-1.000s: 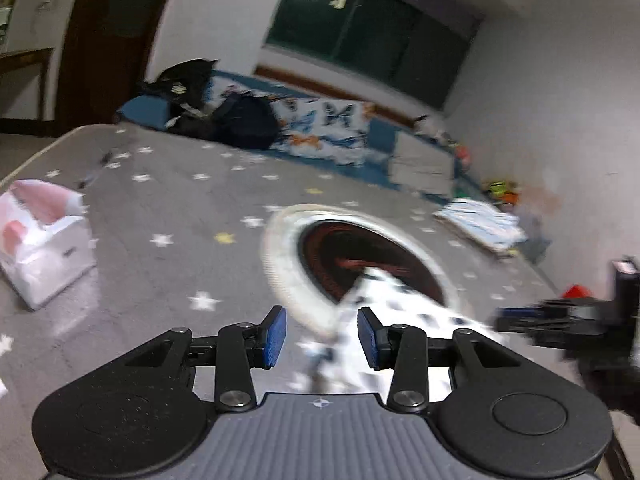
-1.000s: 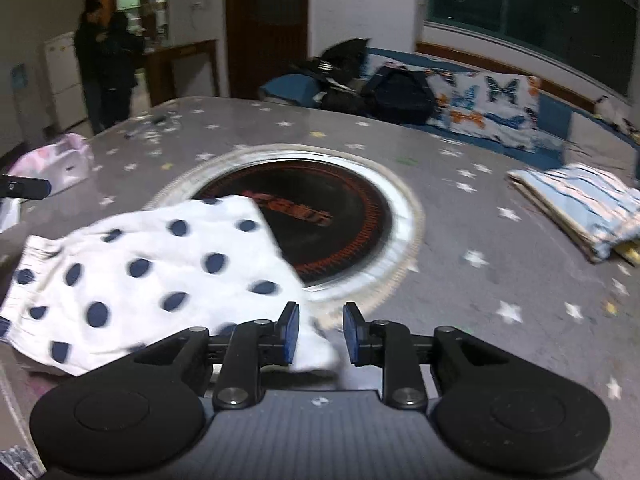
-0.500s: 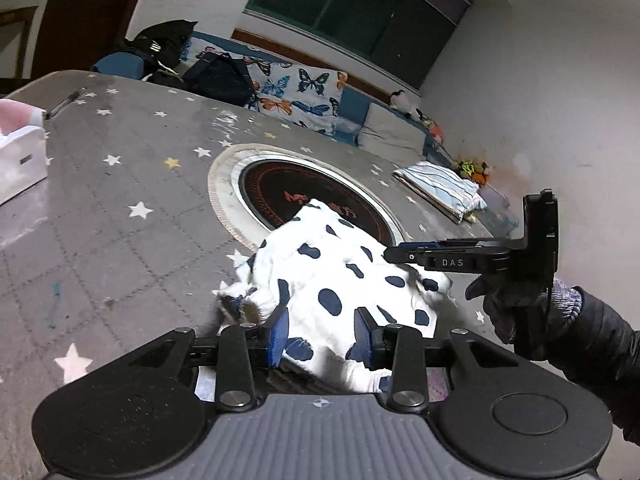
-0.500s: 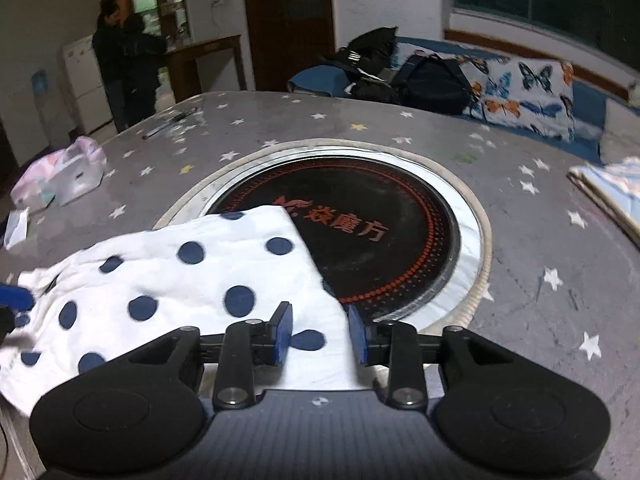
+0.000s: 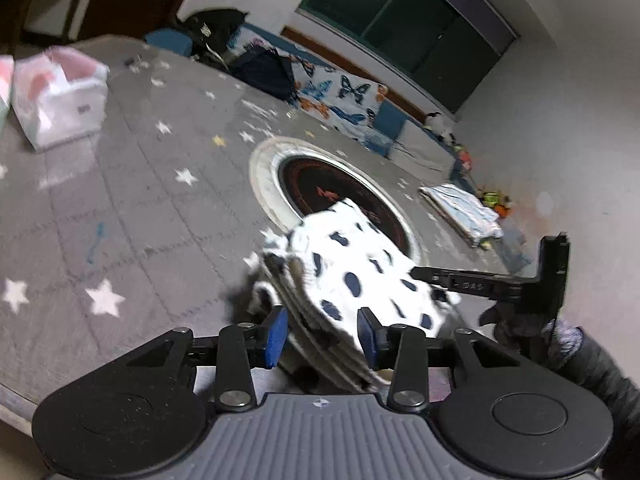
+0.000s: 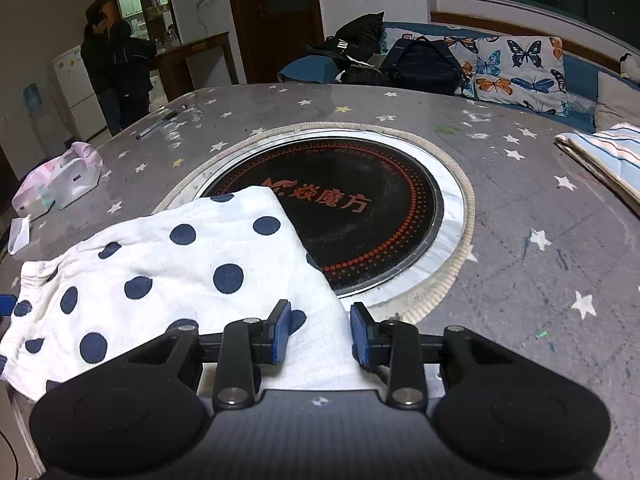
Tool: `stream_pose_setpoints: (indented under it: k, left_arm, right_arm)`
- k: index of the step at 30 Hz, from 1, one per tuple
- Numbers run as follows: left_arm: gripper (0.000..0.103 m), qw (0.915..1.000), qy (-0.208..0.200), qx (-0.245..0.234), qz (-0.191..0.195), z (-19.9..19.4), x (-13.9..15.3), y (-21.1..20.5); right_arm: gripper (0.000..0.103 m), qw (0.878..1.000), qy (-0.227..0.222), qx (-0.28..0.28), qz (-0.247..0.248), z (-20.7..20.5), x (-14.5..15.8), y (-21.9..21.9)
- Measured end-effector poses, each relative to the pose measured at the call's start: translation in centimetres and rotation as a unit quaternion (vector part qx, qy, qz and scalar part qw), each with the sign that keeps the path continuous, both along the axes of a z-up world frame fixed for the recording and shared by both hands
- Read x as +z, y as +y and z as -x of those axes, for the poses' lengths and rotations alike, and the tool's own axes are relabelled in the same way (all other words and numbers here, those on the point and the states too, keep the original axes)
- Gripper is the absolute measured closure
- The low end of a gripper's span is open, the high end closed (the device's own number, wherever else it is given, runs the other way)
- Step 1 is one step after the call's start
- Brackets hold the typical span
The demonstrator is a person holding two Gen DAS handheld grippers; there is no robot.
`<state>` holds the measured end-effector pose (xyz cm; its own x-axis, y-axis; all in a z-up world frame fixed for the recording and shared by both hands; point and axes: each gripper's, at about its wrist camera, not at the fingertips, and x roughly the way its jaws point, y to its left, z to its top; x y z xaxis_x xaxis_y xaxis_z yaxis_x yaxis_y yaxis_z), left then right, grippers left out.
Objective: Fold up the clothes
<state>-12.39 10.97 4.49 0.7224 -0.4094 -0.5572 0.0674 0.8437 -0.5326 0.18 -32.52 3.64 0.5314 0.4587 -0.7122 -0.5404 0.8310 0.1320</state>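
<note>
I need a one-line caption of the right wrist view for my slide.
Right claw open around the edge of a white polka-dot garment lying partly over the round black cooktop.

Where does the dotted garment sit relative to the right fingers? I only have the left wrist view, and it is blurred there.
Observer: The dotted garment lies flat between the fingers of the right gripper, which have just been opening. No bunching shows.
Operator: What is the dark smear near the table's far edge?
Observer: A pen, lying on the table.
Operator: Anyone around?
Observer: Two people stand by a white fridge, away from the table.
</note>
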Motion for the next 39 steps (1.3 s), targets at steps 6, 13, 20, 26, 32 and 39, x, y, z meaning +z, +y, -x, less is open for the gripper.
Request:
stream_pose_setpoints:
  k: [6, 13, 20, 26, 32, 39]
  left_arm:
    - [0.061, 0.9995, 0.024, -0.001, 0.021, -1.3, -1.2, 0.6]
    - [0.069, 0.9995, 0.025, -0.008, 0.019, -3.8, -1.6, 1.3]
    - [0.068, 0.9996, 0.021, -0.016, -0.005, -5.8, -1.3, 1.3]
    - [0.064, 0.9999, 0.012, 0.008, -0.001, -3.5, -0.5, 1.9]
    - [0.061, 0.9999, 0.005, 0.006, 0.010, -2.3, 0.4, 1.4]
    - [0.063, 0.9994, 0.032, 0.014, -0.001, -3.0, -0.5, 1.0]
  right_arm:
    - [0.071, 1.000, -0.008, 0.003, 0.013, 1.0, 0.2, -0.1]
    - [0.071, 1.000, -0.009, -0.003, 0.022, 2.3, 0.4, -0.4]
    - [0.071, 0.996, -0.072, 0.019, 0.045, 5.4, 2.7, 0.0]
    - [0.067, 0.983, -0.118, 0.134, 0.039, 9.3, 5.1, 3.0]
    - [0.062, 0.954, -0.148, 0.257, 0.053, 13.1, 5.6, 7.3]
    - [0.062, 0.914, -0.179, 0.349, 0.104, 16.2, 4.4, 11.7]
